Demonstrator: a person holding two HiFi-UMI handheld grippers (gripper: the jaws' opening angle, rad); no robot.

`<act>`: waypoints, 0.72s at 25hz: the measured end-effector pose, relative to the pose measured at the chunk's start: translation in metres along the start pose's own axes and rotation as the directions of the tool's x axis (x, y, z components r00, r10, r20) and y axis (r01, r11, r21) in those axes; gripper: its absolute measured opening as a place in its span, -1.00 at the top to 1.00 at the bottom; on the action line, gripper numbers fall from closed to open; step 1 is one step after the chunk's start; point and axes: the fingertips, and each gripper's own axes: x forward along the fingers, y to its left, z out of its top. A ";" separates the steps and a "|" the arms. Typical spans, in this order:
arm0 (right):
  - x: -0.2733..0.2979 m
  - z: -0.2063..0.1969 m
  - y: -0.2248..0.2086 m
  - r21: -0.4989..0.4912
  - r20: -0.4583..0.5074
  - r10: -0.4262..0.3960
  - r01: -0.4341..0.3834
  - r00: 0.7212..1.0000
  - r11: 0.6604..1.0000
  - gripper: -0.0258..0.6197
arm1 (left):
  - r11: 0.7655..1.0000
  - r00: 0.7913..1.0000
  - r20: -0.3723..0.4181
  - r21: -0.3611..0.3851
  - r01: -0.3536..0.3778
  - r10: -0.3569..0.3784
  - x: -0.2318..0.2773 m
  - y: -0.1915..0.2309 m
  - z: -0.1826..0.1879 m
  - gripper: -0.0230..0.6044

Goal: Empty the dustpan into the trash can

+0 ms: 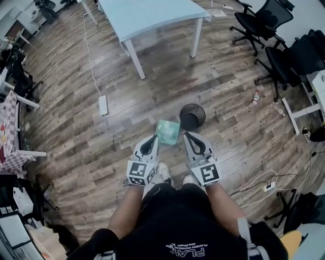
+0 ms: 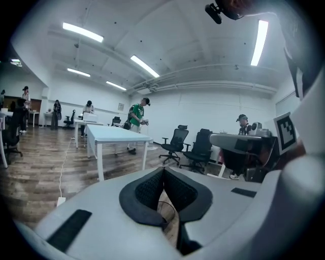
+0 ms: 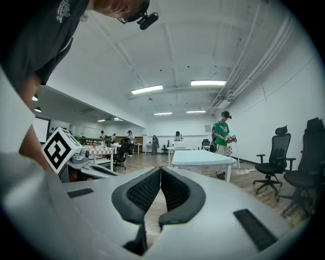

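At the person's feet, on the wood floor, white shoes [image 1: 163, 171] show between the two hand-held tools. Left gripper [image 1: 152, 138] held low in front, jaws pressed together, nothing between them; its own view [image 2: 163, 170] shows the dark pads meeting at the tip. Right gripper [image 1: 188, 136] alongside it, well apart from the left, jaws likewise closed and empty [image 3: 160, 170]. Just past the two tips, between them, the green dustpan [image 1: 168, 131] lies on the floor, held by neither. Just beside the dustpan's far right corner stands the black mesh trash can [image 1: 193, 125], upright, mouth open to the ceiling. Further left, a white power strip [image 1: 103, 105] with its cable running off toward the far end of the floor. Right of the can, well apart, a small bottle [image 1: 255, 96] lies on the boards. Beyond, a pale blue table [image 1: 152, 15]; black office chairs [image 1: 259, 25] at the far right edge of the floor.
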 end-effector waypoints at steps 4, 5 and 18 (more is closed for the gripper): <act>0.010 -0.007 -0.004 0.000 -0.006 -0.037 0.037 0.999 0.999 0.84 | 0.999 0.999 -0.029 -0.004 0.035 -0.036 0.012 0.006 -0.014 0.85; 0.013 -0.009 -0.006 0.001 -0.008 -0.045 0.045 0.999 0.999 0.84 | 0.999 0.999 -0.036 -0.003 0.040 -0.040 0.015 0.008 -0.017 0.85; 0.023 -0.040 -0.042 0.039 -0.098 -0.038 0.042 0.994 0.998 0.84 | 0.998 0.992 -0.123 -0.058 -0.039 0.031 0.054 0.031 -0.046 0.85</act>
